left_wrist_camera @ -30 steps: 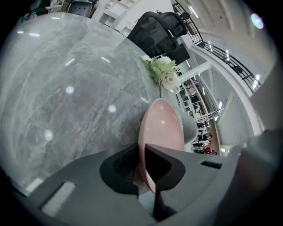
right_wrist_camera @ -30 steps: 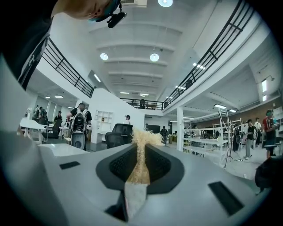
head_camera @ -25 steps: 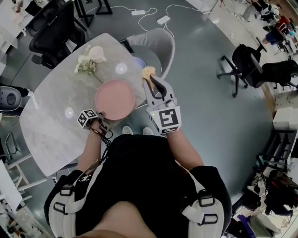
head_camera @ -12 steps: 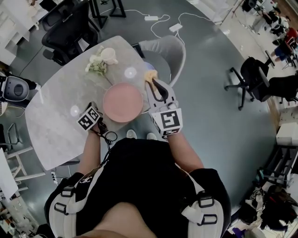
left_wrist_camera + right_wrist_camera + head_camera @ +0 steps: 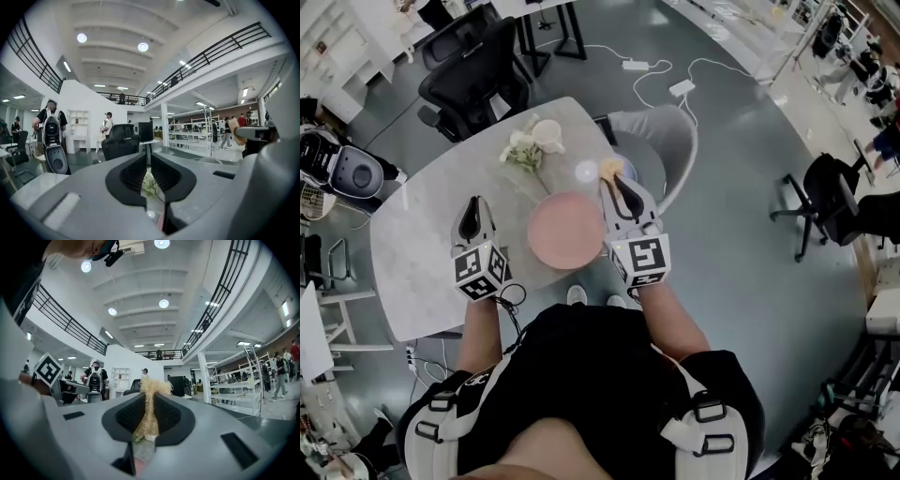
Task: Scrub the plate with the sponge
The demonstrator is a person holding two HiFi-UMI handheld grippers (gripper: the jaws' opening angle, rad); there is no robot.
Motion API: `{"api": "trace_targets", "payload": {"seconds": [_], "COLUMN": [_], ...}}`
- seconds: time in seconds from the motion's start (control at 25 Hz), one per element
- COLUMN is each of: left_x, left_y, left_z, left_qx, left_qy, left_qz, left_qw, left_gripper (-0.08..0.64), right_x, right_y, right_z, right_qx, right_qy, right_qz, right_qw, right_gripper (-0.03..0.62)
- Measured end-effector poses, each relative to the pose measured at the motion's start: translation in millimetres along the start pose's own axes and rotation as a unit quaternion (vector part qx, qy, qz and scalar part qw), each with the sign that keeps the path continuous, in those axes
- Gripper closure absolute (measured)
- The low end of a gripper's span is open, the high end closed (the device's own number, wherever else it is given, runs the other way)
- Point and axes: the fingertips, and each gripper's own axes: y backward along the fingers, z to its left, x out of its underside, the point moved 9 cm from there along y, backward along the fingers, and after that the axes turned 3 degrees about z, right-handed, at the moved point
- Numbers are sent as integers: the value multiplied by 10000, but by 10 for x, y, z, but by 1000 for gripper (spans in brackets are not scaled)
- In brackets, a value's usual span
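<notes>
While pinched flat between the ribbed pads of the right gripper (image 5: 617,185), frays out past the jaw tips in a straw-coloured tuft: the sponge (image 5: 610,169), fibrous and loose-ended. Clamped firmly, jaws parted only by the thickness of that pad. Held at the right edge of the marbled grey table (image 5: 422,234), just beside the right rim of the plate (image 5: 565,232); cannot tell whether touching it.

Flat on the tabletop between the two tools, toward the side nearest the person: that pink round plate.

Off to its left, clearly apart from it, over bare tabletop: the left gripper (image 5: 473,208), pointing away from the person. Jaws drawn almost together, leaving only a thin slit with nothing held in it.

Beyond the plate, a spray of pale flowers (image 5: 523,150) and a white cup (image 5: 548,134) just behind. Past the right edge, a grey chair (image 5: 670,141) tucked close.
</notes>
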Motion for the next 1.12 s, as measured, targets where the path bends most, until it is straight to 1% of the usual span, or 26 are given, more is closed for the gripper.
{"api": "trace_targets", "payload": {"seconds": [0.08, 0.16, 0.32, 0.44, 0.56, 0.76, 1.12], "left_x": [-112, -143, -48, -7, 9, -7, 11], "left_y": [102, 179, 231, 225, 228, 218, 260], "left_z": [-23, -47, -102, -195, -282, -353, -478], "left_qx": [-61, -106, -42, 68, 172, 274, 286], "left_qy": [-222, -313, -96, -21, -88, -137, -190], "left_qz": [-96, -126, 75, 159, 156, 115, 128], "left_qw": [9997, 9994, 9999, 9998, 9997, 9995, 9993], "left_gripper": [526, 529, 529, 529, 529, 529, 529], "right_x": [-14, -6, 21, 0, -5, -39, -6], "right_y": [-37, -61, -74, -72, -45, 22, 149], "right_z": [46, 76, 70, 13, -46, -110, -209], "right_qx": [-167, -261, -328, -323, -255, -202, -130], "right_qy": [-8, -27, -128, -112, -181, -343, -376], "right_qz": [-104, -123, -62, -57, -96, -339, -270], "right_qw": [9998, 9996, 9994, 9994, 9995, 9986, 9988], "right_gripper": [540, 540, 540, 540, 540, 539, 539]}}
